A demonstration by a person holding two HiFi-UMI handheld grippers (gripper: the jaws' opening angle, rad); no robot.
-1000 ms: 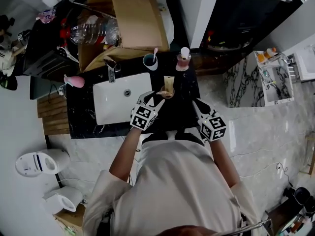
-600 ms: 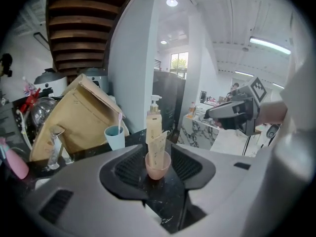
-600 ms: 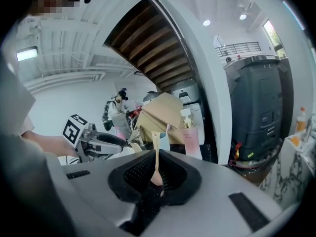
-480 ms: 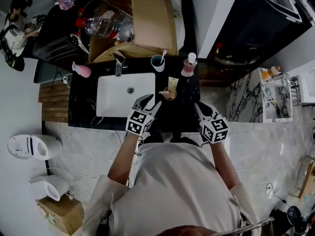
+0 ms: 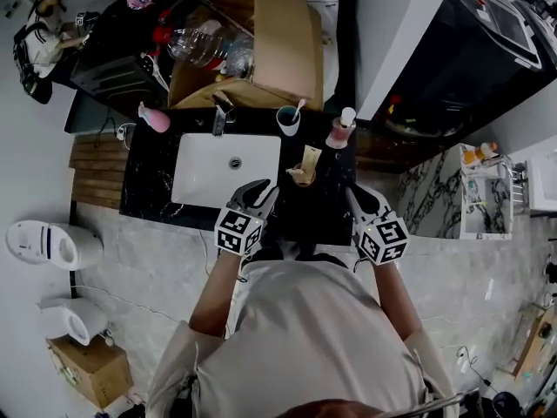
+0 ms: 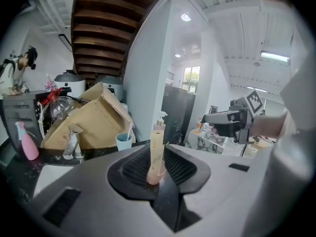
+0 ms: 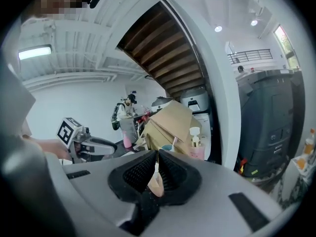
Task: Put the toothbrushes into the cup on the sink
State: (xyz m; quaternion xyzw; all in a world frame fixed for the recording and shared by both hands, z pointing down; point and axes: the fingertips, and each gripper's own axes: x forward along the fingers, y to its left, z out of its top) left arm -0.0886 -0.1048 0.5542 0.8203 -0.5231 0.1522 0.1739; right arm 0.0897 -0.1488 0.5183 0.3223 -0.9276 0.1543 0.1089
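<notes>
The left gripper (image 5: 265, 188) hangs over the counter (image 5: 148, 190), gripping nothing, its jaws half apart after just closing. The right gripper (image 5: 352, 194) is clenched and empty. A toothbrush (image 5: 300, 106) stands in the cup (image 5: 286, 122) behind the sink (image 5: 200, 171).

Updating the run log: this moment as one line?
left gripper: part open, just closing, gripping nothing | right gripper: shut | cup: one toothbrush inside | tube: upright on counter

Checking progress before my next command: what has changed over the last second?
The left gripper pulled back from the tube toward the person, its jaws closing partway on nothing. Right gripper stays shut; tube, cup and its toothbrush unmoved.
</notes>
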